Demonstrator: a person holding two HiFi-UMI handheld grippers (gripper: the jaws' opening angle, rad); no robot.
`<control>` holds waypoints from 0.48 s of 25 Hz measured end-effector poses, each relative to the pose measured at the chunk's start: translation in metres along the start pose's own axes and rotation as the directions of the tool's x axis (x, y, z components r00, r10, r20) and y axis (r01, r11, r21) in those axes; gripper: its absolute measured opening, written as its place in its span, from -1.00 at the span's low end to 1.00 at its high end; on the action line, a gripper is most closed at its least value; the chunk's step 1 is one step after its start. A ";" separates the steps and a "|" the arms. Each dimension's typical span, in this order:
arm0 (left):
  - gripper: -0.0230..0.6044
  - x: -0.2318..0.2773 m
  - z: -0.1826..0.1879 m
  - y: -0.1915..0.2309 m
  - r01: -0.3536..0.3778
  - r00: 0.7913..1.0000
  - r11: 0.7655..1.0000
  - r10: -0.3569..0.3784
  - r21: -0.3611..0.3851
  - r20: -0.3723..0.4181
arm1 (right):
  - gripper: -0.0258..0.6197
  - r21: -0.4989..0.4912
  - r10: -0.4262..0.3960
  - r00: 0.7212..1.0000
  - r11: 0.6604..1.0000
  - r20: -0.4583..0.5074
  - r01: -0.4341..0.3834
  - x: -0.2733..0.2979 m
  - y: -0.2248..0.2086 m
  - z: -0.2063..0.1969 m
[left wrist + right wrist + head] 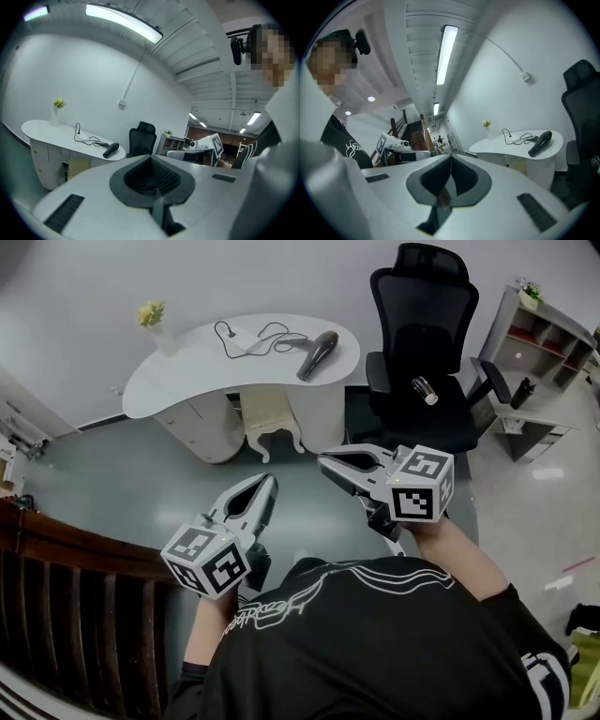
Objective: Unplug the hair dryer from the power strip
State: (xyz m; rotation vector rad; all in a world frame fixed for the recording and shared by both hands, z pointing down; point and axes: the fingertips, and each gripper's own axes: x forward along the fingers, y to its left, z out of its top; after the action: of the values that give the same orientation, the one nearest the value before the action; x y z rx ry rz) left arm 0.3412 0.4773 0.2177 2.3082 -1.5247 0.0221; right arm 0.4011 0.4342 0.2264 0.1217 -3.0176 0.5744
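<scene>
Vase: stands upright at the left end of the white desk and holds a small bunch of yellow flowers.
Shelf unit: stands at the far right, with open compartments whose back panels are red. A small potted plant sits on top. What lies in the compartments is too small to tell.
Office chair: black, just right of the desk. A short cylindrical thing lies on its seat.
Stool: cream-coloured, tucked under the front edge of the desk.
Hair dryer: dark, lying on its side on the right part of the desk, well apart from both grippers.
Cord: black, running in loose loops across the desk top from the hair dryer leftward toward the power strip.
Power strip: a white block on the desk between the vase and the hair dryer. The plug's seating is too small to make out.
Left gripper: clenched, with the jaw tips meeting and nothing between them. It is held low in front of the person, over the grey floor, and points toward the desk.
Right gripper: clenched as well, its jaws pressed together and empty. It is held just right of the left gripper, apart from it, with its marker cube near the person's chest.
Railing: dark wood, along the lower left beside the person.
</scene>
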 end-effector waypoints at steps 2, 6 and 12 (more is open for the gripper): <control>-0.92 0.003 -0.002 0.010 -0.002 1.000 1.000 0.002 -0.021 -0.009 | -0.93 0.024 0.005 1.000 1.000 -0.023 -0.004 0.008 -0.006 -0.009; -0.92 0.016 -0.009 0.037 -0.009 0.999 0.999 0.007 -0.049 -0.050 | -0.93 0.070 0.011 0.998 0.998 -0.062 -0.006 0.029 -0.025 -0.025; -0.92 0.041 -0.034 0.100 -0.017 0.987 0.994 0.000 -0.108 -0.160 | -0.93 0.177 -0.012 0.995 0.984 -0.099 0.030 0.074 -0.076 -0.045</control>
State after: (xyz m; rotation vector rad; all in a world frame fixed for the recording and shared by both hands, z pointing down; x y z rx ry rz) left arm 0.2759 0.4177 0.2879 2.1593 -1.4197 0.1211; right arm 0.3365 0.3752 0.3015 0.1306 -2.8631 0.8222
